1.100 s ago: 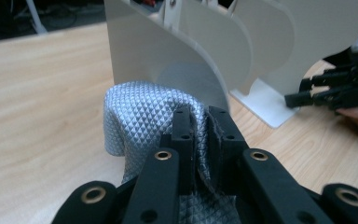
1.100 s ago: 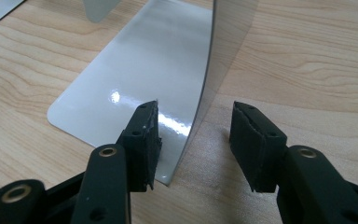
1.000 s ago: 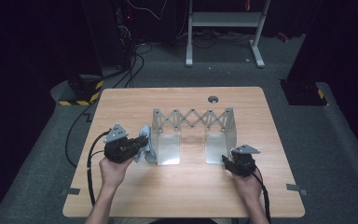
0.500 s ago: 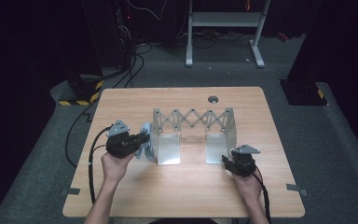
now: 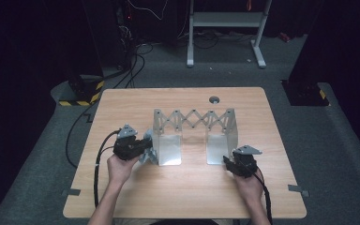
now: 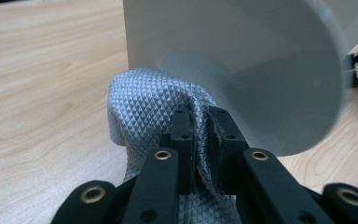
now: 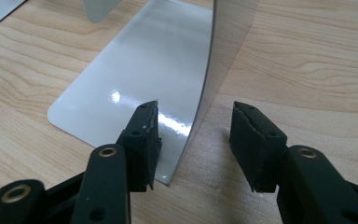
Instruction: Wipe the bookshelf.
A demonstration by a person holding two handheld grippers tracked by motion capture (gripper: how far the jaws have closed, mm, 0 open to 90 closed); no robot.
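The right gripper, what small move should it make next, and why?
Probably close the right gripper on the upright metal panel. Its fingers stand open on either side of the panel's thin edge, near where it meets the wooden table, with nothing gripped yet. The left gripper is already shut on the grey textured cloth at the other end panel.

No legible text, label, brand, number or sign appears on any surface. The metal rack (image 5: pixel 194 133), the grey cloth (image 6: pixel 154 112) pinched between the left gripper's (image 6: pixel 199 122) jaws, the rack's end plate (image 7: pixel 205 70) standing between the right gripper's (image 7: pixel 193 128) spread jaws, and the table (image 5: pixel 187 187) beneath both grippers carry no markings. The yellow-black striping (image 5: pixel 77 101) far beyond the left gripper holds no characters.
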